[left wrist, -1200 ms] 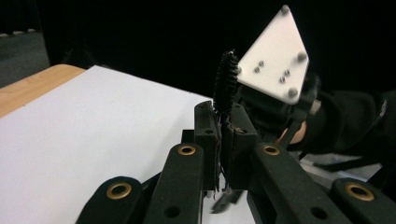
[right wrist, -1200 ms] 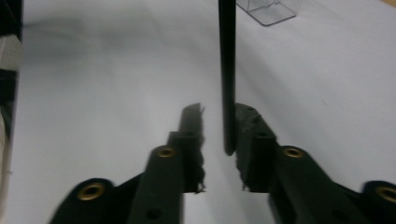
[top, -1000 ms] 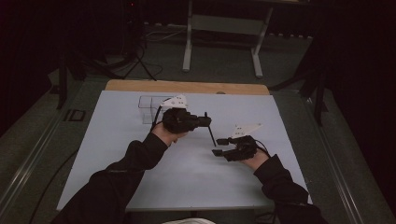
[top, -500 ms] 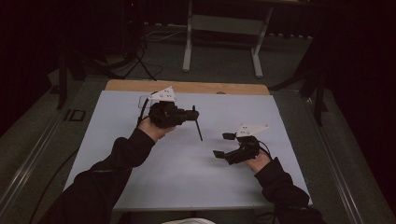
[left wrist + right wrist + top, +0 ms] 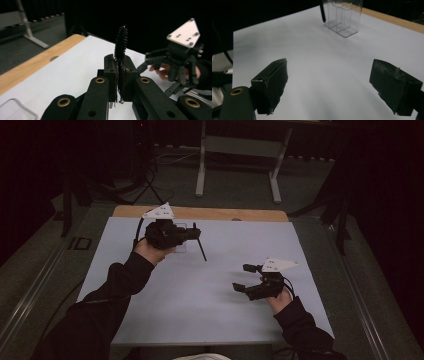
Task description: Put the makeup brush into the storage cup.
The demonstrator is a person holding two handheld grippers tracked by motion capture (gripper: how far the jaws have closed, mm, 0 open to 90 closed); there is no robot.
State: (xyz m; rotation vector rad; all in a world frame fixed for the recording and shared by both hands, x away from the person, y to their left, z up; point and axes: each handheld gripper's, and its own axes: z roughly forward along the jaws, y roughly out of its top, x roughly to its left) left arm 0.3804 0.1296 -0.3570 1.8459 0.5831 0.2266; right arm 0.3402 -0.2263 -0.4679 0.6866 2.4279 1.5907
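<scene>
Left tool [image 5: 192, 234] carried brush [image 5: 201, 250] back beside clear container [image 5: 343, 17].

White table [image 5: 200, 290], wooden far edge, clear plastic container [image 5: 343, 18] on it

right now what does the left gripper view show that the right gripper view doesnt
The left gripper view alone shows the left gripper with its jaws shut on a black bristle brush, bristles pointing up, and the right gripper farther off in a hand.

The right gripper view alone shows the right gripper's two jaws wide apart with nothing between them, and a clear plastic compartment box standing upright.

Both show the white table top and its wooden edge.
</scene>
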